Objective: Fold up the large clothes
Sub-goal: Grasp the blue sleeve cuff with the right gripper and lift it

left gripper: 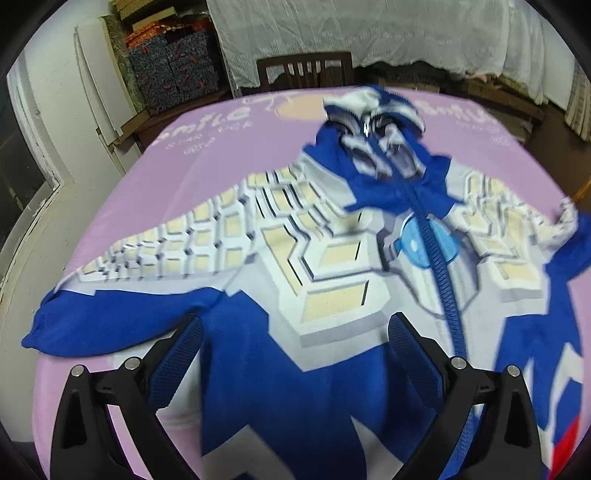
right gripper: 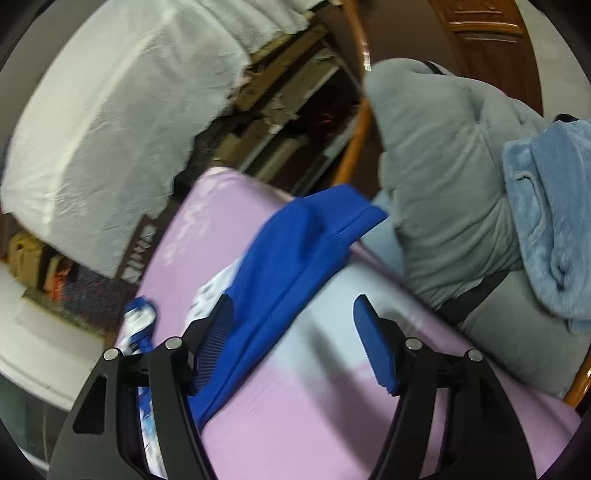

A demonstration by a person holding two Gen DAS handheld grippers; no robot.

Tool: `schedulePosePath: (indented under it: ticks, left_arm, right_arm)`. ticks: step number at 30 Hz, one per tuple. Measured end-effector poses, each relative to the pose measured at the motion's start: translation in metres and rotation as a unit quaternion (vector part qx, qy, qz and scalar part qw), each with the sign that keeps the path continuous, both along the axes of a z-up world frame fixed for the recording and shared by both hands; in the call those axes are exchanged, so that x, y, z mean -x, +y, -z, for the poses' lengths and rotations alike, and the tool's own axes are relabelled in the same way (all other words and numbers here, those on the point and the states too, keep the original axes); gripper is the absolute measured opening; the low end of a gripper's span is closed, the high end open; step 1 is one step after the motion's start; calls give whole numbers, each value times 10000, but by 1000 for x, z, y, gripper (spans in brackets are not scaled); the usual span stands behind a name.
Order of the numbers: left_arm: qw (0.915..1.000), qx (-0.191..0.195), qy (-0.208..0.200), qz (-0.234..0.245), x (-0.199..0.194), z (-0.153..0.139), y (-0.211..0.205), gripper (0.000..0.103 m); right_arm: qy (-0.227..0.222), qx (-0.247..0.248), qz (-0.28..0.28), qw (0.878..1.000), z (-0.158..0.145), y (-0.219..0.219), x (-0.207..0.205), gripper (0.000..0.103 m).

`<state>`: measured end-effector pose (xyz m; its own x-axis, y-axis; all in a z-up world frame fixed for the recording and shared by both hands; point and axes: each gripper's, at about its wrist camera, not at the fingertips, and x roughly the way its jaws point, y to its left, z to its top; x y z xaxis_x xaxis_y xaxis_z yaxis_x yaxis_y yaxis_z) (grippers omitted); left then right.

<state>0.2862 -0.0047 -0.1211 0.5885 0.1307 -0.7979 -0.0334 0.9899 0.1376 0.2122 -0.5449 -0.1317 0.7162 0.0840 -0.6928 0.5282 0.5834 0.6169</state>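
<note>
Jacket (left gripper: 325, 266) — a blue zip-up printed with white and cream blocks — lies spread front-up across the lilac cover of the counter (left gripper: 147, 192). Its blue zipper (left gripper: 439, 280) runs from the near edge toward the far edge, where the hood (left gripper: 373, 122) is bunched in a heap close to the counter's far edge. One sleeve (left gripper: 129, 280) stretches toward the left edge of the counter, its blue cuff end lying near that edge. The other sleeve reaches the right edge; in the right wrist view its blue cuff (right gripper: 314, 236) lies at the counter's edge, beside a grey padded garment (right gripper: 443, 184) and a light blue fleece (right gripper: 554, 221) piled just off the counter.

The left claw (left gripper: 295, 350) hovers over the lower body of the jacket with its jaws wide apart, nothing between the pads and no cloth gripped. The right claw (right gripper: 293, 339) has its jaws parted as well; the blue sleeve runs between them, lying close against one pad (right gripper: 216, 343), while the other pad stands clear of it — the cloth is not pinched.

Beyond the far edge of the counter stand a dark wooden chair (left gripper: 304, 70) and furniture draped in a white sheet (left gripper: 369, 33). Both views are blurred.
</note>
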Motion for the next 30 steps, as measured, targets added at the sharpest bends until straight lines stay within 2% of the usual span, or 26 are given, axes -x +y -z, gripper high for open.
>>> schedulePosePath:
  ticks: [3, 7, 9, 12, 14, 16, 17, 22, 24, 27, 30]
  left_arm:
    - [9999, 40, 136, -31, -6, 15, 6, 100]
    - [9992, 372, 15, -142, -6, 18, 16, 100]
    - [9991, 375, -35, -184, -5, 18, 16, 100]
    - [9993, 342, -56, -152, -5, 18, 14, 100]
    - [9990, 405, -42, -157, -5, 18, 15, 100]
    - [9988, 465, -26, -165, -6, 18, 16, 100]
    - [9987, 487, -20, -165, -6, 18, 17, 100]
    - [9987, 482, -21, -147, -5, 18, 17, 100]
    - [9988, 481, -15, -131, -4, 18, 17, 100]
    - [9988, 482, -12, -118, -3, 19, 17, 100]
    - [9988, 484, -7, -105, -2, 18, 18, 100]
  right_arm:
    - [111, -212, 129, 9996, 13, -12, -13, 65]
    - [172, -242, 228, 9993, 23, -16, -33, 65]
    - [181, -245, 254, 9992, 30, -19, -42, 63]
    - [118, -242, 325, 9991, 39, -25, -48, 42]
    - [-84, -301, 264, 9992, 40, -29, -48, 25]
    - [-358, -281, 190, 9988, 27, -27, -43, 20]
    - [-358, -281, 190, 9988, 27, -27, -43, 19]
    - [-871, 265, -99, 9958, -28, -8, -12, 18]
    - [-901, 424, -156, 9949, -41, -3, 5, 18]
    - [-526, 352, 27, 9980, -28, -6, 28, 18]
    - [-83, 33, 162, 9998, 3, -15, 41, 17]
